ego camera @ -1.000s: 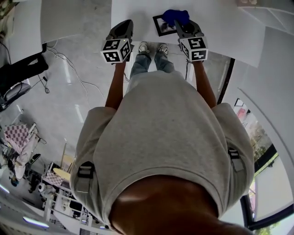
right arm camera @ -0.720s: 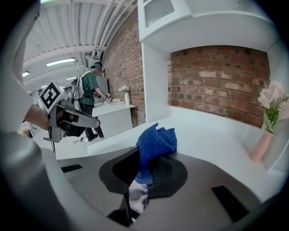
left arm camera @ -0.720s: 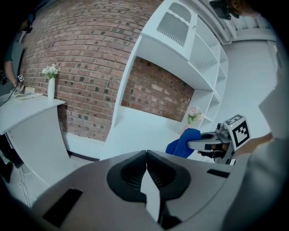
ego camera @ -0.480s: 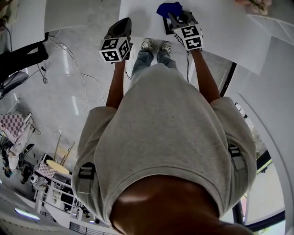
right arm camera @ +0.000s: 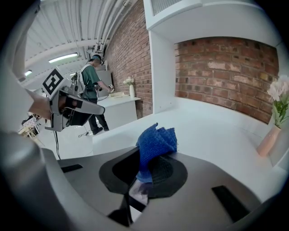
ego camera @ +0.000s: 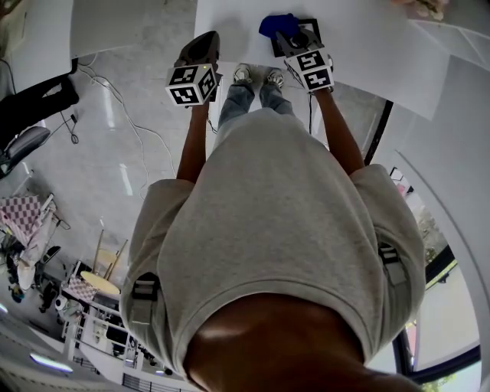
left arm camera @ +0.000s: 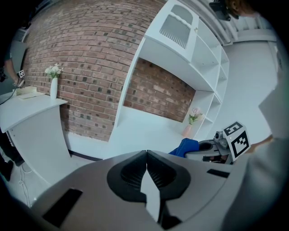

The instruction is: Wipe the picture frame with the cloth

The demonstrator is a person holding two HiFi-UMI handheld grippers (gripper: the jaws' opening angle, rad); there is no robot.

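**Cloth point(right arm camera: 156, 142) clamped in right hand-held gripper point(right arm camera: 144, 173), over picture frame point(ego camera: 313, 24)**

Right hand-held gripper: jaws clenched on a bunched blue cloth, which stands up out of the jaw gap. It is held tip-down over the dark picture frame lying on the white bench point(ego camera: 367, 38).

Left hand-held gripper point(left arm camera: 146, 155): jaws pressed together, nothing between them. It is held over the near edge of the bench, to the left of the frame and apart from it.

Hidden or unclear: the cloth and the right hand-held gripper cover most of the frame in the head view; only a corner and part of one side show. The picture inside it cannot be made out. Whether the cloth touches the frame cannot be told.

Pose: both bare forearms point(ego camera: 193, 138) reach straight forward from short grey sleeves, roughly parallel. The person's shoes point(ego camera: 256, 75) stand at the bench edge between them.

Surroundings: grey floor point(ego camera: 145, 115) with loose cables; brick wall point(right arm camera: 216, 63) behind the bench; white shelving point(left arm camera: 189, 58) above it; pink vase point(right arm camera: 268, 140) of pale flowers at the back right. A second person point(right arm camera: 92, 76) stands at another white counter farther off.
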